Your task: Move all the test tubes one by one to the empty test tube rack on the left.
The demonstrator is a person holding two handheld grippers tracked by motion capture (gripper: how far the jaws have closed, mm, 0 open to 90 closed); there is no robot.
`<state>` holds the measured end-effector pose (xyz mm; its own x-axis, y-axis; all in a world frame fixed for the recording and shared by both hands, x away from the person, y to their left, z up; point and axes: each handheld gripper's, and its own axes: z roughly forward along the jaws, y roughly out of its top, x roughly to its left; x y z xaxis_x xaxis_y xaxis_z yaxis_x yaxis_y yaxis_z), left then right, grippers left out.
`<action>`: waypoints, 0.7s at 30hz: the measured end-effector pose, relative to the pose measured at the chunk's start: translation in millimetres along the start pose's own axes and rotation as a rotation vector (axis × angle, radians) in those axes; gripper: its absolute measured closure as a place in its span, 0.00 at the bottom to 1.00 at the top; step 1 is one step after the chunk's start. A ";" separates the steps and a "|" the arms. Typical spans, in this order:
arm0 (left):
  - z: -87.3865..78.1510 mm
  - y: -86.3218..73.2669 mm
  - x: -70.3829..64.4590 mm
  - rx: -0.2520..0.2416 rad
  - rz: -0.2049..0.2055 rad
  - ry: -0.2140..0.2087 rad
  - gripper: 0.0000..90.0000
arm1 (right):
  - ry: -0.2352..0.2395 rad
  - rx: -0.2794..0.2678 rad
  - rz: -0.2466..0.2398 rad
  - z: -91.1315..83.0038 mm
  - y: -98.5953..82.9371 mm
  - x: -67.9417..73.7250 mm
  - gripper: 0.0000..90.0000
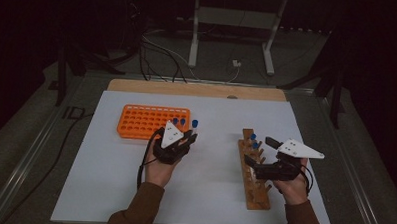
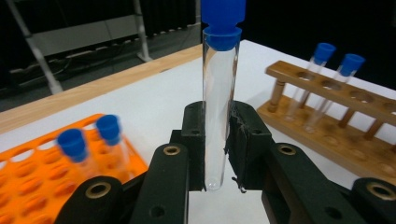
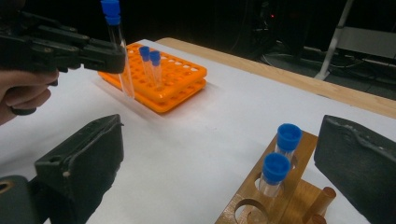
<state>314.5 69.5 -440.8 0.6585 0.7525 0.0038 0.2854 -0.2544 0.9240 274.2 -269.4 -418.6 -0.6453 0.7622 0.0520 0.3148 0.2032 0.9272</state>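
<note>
Centre frame, the left gripper pinches a blue-capped test tube upright, low on its barrel. It looks light, slick and breakable. The right gripper gapes empty over the wooden rack.

High view looks down the table; both gripper views sit close, sharing the orange rack.

Open white tabletop lies between the orange rack and the wooden rack. Capped tubes stand upright in the orange rack's near corner; two more rise from the wooden rack.
</note>
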 end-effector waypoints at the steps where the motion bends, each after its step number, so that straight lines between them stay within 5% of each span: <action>1: -0.6 -0.2 2.6 0.000 0.000 0.007 0.86 | -0.002 -0.001 0.001 -0.3 0.0 -0.3 0.02; 21: -7.7 -7.5 44.3 -0.004 -0.050 0.107 0.86 | -0.013 -0.015 0.014 -5.0 0.0 -5.0 0.02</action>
<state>336.1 109.4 -444.6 0.5653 0.8249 -0.0019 0.3132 -0.2125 0.9256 274.0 -276.2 -417.0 -0.6316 0.7730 0.0598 0.3127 0.1835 0.9319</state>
